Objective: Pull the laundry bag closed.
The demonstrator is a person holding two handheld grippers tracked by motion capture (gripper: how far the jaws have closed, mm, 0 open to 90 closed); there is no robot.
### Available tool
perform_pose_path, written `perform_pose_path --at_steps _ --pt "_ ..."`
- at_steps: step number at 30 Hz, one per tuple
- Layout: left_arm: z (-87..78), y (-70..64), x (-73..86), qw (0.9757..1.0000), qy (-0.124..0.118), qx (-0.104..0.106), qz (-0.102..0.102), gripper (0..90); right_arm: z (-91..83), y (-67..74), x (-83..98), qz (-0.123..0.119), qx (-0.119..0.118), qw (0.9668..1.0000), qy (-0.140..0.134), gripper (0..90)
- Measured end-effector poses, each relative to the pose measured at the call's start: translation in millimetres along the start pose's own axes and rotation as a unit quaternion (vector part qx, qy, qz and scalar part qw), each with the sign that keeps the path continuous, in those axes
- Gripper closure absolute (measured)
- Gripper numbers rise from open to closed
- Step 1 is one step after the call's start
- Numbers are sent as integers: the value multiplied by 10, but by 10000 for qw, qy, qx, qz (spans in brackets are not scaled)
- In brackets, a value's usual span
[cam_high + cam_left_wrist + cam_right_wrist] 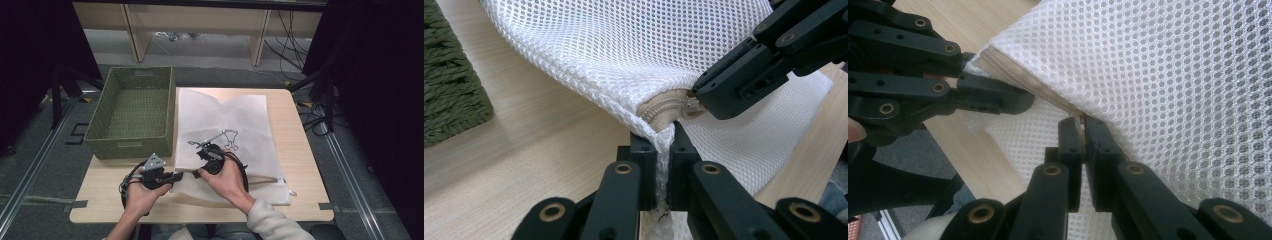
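A white mesh bag (227, 120) with a black line drawing lies flat on the wooden table (300, 165). Its front left corner is lifted off the wood. My left gripper (663, 134) is shut on that corner's mesh, just below the end of the beige zipper (659, 112). In the high view the left gripper (181, 176) comes in from the left. My right gripper (1083, 122) is shut on the zipper pull (691, 105) at the same corner, a finger's width from the left jaws. In the high view the right gripper (196, 173) reaches in from the right over the bag.
A green woven basket (131, 145) stands with nothing in it at the table's back left, close beside the bag. Bare wood runs along the front edge and the right side. Dark curtains, cables and shelving legs surround the table.
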State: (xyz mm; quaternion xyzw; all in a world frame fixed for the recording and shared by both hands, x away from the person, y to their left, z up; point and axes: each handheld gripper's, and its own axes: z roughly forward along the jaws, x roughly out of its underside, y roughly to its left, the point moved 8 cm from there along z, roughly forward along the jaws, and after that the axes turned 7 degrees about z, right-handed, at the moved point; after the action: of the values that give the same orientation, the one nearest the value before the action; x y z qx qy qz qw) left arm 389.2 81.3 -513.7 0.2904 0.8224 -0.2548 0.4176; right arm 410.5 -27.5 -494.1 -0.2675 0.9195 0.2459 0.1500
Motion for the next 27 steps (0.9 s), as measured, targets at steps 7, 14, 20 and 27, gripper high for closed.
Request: perform_pose_path --at_steps 7,14,20,27 --pt "-9 2 -7 10000 -26 4 -16 848 -17 -20 14 -13 14 10000 27 873" --pt "-12 14 8 10000 27 7 34 847 -22 -48 36 27 1 10000 68 873" --pt "-16 17 9 10000 29 -34 28 847 -29 -56 42 -25 53 10000 46 873" --pt "-20 20 10 10000 37 -61 40 847 -41 -77 56 7 38 10000 50 873"
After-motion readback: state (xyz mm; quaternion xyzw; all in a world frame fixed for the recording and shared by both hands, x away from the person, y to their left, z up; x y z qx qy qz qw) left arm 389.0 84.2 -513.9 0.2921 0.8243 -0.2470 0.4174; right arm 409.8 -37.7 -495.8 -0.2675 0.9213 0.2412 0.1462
